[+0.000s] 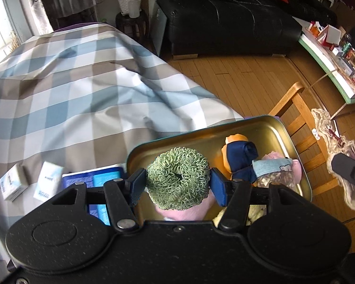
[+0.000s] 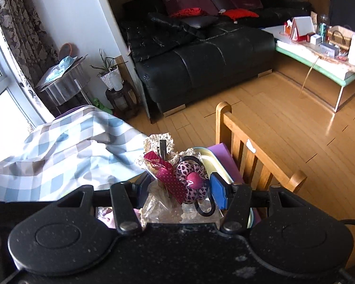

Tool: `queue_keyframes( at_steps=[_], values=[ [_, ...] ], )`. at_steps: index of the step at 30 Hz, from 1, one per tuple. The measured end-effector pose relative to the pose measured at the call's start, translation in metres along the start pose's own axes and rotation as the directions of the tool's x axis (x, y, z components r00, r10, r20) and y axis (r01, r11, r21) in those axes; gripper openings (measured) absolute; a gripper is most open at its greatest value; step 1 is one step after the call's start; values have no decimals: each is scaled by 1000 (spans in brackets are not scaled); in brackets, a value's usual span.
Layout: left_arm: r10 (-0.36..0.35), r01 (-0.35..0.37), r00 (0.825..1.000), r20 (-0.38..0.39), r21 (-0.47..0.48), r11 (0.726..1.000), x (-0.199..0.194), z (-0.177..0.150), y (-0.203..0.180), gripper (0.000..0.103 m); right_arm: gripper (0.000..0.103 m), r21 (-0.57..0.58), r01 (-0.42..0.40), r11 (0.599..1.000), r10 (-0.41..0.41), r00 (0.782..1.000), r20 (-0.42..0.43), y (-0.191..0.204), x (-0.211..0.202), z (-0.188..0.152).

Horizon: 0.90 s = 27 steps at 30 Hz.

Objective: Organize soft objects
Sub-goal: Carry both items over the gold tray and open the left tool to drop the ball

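— Jaws on the left gripper (image 1: pixel 177 184) pinch the green scrunchie (image 1: pixel 178 179), over the tin (image 1: pixel 279 130).
— Right gripper (image 2: pixel 177 189) clamps the hair bows (image 2: pixel 177 182), at three o'clock, probably tin-bound too.

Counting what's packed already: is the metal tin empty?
No. The metal tin holds an orange-and-navy toy and a pink plush.

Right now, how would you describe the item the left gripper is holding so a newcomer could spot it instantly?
Find the checked tablecloth, then the metal tin at its near edge. Above the tin, the left gripper clamps a round green scrunchie. Its tight, curly loops set it apart from the orange and navy plush toy and pink pieces lying in the tin.
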State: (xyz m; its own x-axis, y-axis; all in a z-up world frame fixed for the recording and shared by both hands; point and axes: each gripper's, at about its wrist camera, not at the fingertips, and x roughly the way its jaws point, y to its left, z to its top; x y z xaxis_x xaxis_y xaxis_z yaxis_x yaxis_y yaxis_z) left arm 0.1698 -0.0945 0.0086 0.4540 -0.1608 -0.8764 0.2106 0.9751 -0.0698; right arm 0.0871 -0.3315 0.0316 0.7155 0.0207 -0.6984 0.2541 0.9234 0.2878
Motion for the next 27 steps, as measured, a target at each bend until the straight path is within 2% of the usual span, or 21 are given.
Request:
queue_keyframes(
  at_steps=[12,27],
  values=[
    [-8,10,999,-35,49,999,32,14,-29,59,53,49,-13,999,14,1000,-16,1,-5,-4],
    [28,-29,1000,9,37,999,20,10,-9,63,53,75,26,997,-23,999,-41,5,2,-4]
  ],
)
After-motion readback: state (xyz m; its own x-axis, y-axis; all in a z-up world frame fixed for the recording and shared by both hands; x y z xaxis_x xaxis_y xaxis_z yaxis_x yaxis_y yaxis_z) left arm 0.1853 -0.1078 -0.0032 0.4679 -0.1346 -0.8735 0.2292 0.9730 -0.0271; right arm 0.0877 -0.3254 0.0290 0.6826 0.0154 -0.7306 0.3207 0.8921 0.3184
